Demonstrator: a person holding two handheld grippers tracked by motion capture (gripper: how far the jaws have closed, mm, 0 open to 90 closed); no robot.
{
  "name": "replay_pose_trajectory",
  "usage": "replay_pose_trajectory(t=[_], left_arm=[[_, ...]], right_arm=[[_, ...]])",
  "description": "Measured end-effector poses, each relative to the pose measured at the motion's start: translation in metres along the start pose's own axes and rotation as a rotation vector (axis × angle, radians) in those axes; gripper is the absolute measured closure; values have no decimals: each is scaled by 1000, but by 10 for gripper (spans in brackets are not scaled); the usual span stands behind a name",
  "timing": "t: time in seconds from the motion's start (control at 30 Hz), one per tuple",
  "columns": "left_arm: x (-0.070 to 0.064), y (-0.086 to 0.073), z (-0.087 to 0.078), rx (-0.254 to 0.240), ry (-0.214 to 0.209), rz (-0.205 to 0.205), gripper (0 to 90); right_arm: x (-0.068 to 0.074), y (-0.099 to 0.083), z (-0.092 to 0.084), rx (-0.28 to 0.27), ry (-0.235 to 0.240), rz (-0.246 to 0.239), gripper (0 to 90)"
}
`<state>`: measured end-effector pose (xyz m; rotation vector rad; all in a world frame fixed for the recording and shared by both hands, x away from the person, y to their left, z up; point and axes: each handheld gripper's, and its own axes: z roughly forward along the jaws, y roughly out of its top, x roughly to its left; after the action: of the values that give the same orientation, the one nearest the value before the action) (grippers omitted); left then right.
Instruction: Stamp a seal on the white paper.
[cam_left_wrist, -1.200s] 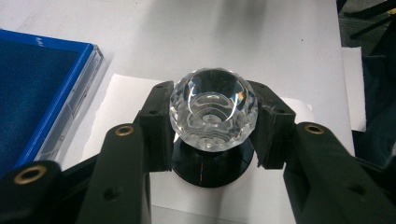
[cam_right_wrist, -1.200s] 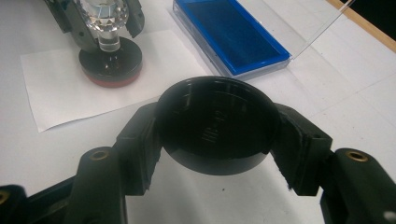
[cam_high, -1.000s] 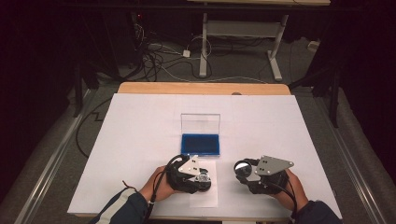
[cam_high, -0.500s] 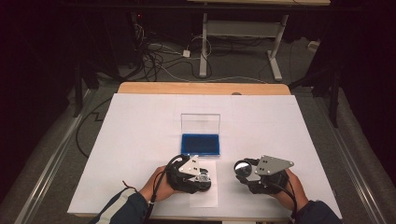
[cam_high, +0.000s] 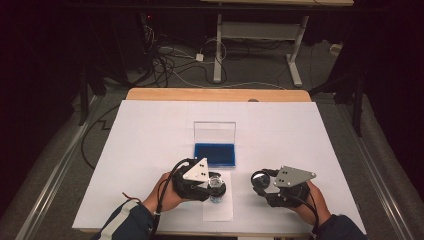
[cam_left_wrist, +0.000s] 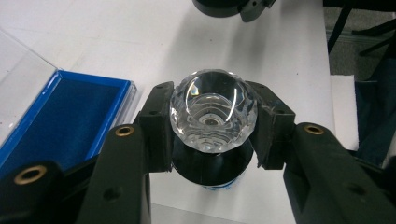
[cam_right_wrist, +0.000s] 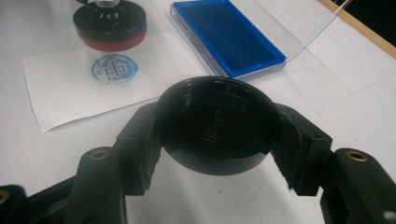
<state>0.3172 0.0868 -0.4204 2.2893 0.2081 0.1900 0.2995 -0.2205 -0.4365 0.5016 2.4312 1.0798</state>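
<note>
My left gripper's fingers (cam_left_wrist: 159, 126) pinch a crystal-topped stamp (cam_left_wrist: 213, 112) above the paper (cam_right_wrist: 70, 88); right fingers (cam_right_wrist: 140, 140) pinch its black cap (cam_right_wrist: 217, 123).

Round stamp (cam_left_wrist: 213, 116) with faceted clear crystal knob and black base, standing upright, hovering just above the white paper slip (cam_right_wrist: 70, 88) bearing a blue circular imprint (cam_right_wrist: 115, 68); black round cap (cam_right_wrist: 217, 123) sitting open-side up, to its right.
</note>
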Motion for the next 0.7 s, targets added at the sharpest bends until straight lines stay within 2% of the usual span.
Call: replay_pose_trajectory(t=[0.07, 0.23, 0.7], left_arm=[[0, 1, -2, 2, 12, 8, 544], [0, 1, -4, 0, 5, 5, 544], [2, -10, 18, 64, -29, -4, 543]], right_arm=[[0, 0, 0, 0, 0, -1, 381], [0, 0, 1, 2, 4, 1, 381], [1, 0, 1, 8, 6, -1, 381]])
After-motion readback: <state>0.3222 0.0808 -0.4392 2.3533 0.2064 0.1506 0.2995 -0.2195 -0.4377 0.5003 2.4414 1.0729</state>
